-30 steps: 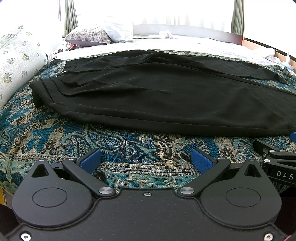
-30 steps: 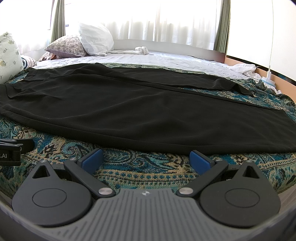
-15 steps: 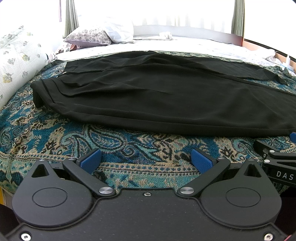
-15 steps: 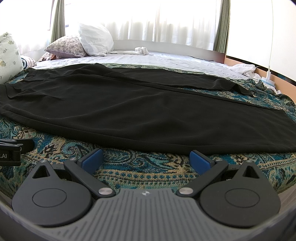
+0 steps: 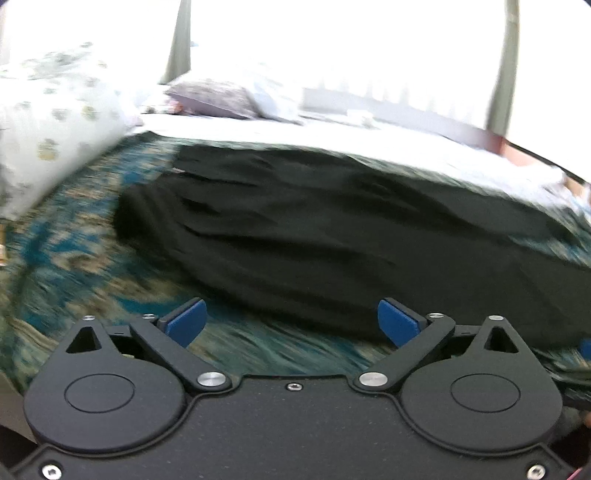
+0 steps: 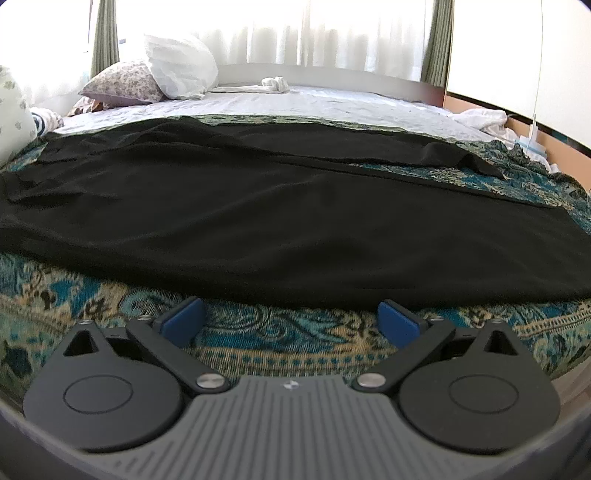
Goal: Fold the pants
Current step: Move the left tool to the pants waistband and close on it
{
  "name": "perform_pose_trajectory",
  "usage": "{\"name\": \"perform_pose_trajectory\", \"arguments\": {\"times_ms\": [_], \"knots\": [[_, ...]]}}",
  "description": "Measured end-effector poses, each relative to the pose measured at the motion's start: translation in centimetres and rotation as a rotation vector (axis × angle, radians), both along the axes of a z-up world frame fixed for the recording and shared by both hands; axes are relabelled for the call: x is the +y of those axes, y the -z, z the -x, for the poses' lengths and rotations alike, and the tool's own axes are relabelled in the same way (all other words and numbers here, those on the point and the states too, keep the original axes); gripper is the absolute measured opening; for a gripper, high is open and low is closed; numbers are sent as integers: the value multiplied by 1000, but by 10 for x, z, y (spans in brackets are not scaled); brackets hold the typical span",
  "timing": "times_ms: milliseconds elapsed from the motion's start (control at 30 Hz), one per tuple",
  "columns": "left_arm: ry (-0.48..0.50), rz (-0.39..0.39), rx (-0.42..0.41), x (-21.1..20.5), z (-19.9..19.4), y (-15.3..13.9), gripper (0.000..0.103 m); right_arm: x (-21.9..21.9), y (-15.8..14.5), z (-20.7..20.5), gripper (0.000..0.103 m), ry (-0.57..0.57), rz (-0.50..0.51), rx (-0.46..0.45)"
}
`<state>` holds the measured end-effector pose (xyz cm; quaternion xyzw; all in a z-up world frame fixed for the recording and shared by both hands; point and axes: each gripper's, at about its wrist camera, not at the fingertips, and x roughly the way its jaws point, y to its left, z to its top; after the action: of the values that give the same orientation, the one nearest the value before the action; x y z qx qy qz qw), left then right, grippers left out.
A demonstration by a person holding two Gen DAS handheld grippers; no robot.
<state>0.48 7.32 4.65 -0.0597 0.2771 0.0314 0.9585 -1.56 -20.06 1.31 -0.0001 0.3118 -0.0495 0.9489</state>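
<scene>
Right gripper [image 6: 291, 319] just short of pants [image 6: 280, 221]

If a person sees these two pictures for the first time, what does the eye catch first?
First the black pants, spread flat and wide across the blue paisley bedspread, unfolded. Next, the two open claws near the bottom of each view, the left claw and the right claw, both empty, just short of the pants' near edge. Behind, bright curtains and a white pillow.

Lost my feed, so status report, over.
Left gripper and right gripper open, empty. Black pants spread flat on paisley bedspread, unfolded. Nothing in the way.
</scene>
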Motion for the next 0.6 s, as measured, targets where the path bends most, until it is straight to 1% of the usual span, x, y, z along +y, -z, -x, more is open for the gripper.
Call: {"name": "perform_pose_trajectory", "arguments": {"times_ms": [33, 67, 133, 200, 233, 300, 367, 433, 567, 600], "knots": [[-35, 6, -3, 13, -4, -3, 91, -2, 0, -1, 103, 4, -10, -6], [-75, 15, -4, 26, -9, -5, 88, -4, -1, -2, 102, 10, -16, -14], [-158, 51, -5, 56, -18, -9, 75, -7, -3, -4, 100, 24, -10, -32], [-230, 105, 0, 84, -28, -9, 68, -9, -5, -4, 98, 41, 9, -52], [-251, 136, 4, 96, -32, -10, 67, -10, -6, -4, 98, 51, 19, -61], [-264, 204, -7, 116, -37, -8, 67, -12, -8, -5, 98, 65, 31, -70], [-255, 277, -41, 130, -40, -6, 69, -14, -9, -6, 98, 77, 40, -77], [-248, 349, -59, 142, -50, -2, 80, -15, -11, -8, 98, 86, 47, -83], [-275, 463, -45, 161, -82, 13, 86, -11, -12, -9, 98, 94, 55, -89], [-289, 490, -39, 165, -91, 19, 89, -10, -12, -10, 98, 95, 53, -88]]}}
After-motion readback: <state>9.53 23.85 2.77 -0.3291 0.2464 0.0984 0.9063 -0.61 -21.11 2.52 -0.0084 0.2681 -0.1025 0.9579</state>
